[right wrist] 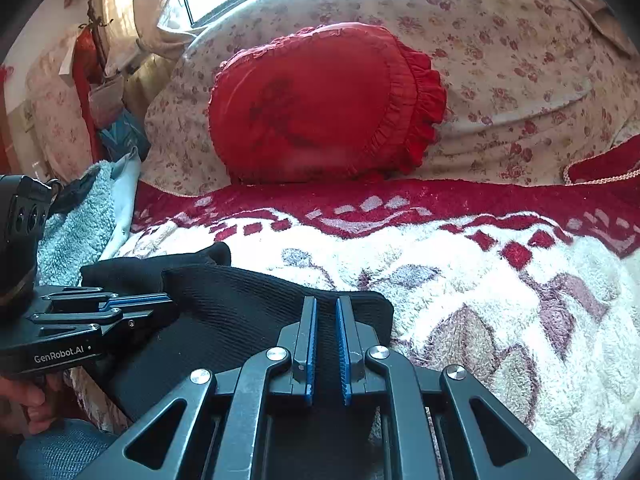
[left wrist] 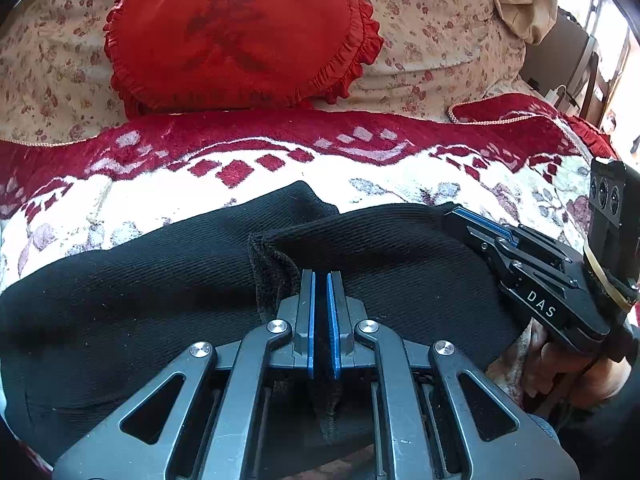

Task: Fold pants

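Black ribbed pants (left wrist: 160,280) lie across a fleecy red-and-white blanket (left wrist: 280,164) on a bed. My left gripper (left wrist: 321,280) is shut on a fold of the black fabric, which hangs between its blue pads. My right gripper (right wrist: 326,304) is shut on the pants' right end (right wrist: 240,304), with fabric between its pads. In the left wrist view the right gripper (left wrist: 472,216) comes in from the right onto the pants. In the right wrist view the left gripper (right wrist: 160,300) lies on the pants at the left.
A red frilled heart-shaped cushion (left wrist: 240,36) leans on floral pillows (left wrist: 432,40) behind the blanket. A pale blue towel (right wrist: 76,224) lies at the bed's left edge. Furniture (left wrist: 580,64) stands past the bed's right side.
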Motion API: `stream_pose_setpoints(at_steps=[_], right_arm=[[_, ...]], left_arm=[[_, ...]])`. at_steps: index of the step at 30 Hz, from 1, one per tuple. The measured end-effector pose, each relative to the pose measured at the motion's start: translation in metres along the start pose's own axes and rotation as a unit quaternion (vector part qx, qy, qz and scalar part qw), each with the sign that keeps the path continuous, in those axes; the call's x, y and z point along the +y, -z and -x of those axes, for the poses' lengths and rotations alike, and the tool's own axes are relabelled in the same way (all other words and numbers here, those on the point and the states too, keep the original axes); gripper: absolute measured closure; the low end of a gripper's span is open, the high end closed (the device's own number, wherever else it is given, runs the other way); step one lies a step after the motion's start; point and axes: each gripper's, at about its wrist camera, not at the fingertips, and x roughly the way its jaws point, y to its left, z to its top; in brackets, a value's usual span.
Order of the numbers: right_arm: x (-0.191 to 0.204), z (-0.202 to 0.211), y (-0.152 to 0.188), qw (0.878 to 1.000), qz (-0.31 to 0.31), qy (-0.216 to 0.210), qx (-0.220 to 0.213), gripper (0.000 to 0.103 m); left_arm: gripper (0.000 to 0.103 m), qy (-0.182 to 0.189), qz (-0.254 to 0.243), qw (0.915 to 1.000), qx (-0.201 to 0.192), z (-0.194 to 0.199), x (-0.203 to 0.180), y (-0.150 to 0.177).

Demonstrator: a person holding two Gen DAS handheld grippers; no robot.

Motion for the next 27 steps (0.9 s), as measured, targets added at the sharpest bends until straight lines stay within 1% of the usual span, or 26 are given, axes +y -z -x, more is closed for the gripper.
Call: stream_pose_setpoints(at_steps=[6,27], right_arm=[[0.0019,0.0011,0.0022,1.000,0.002,0.005,-0.008,0.095],[0.0034,0.0022,0.0027,1.000,0.006,0.010,-0.012,0.095]], left_arm=[[0.096,-0.007,-0.005,1.0000,-0.002,0.0004,-0.0024,0.0002],[0.097,0.009,0.008,0.9999,-0.006,0.0007,0.0024,0.0009]])
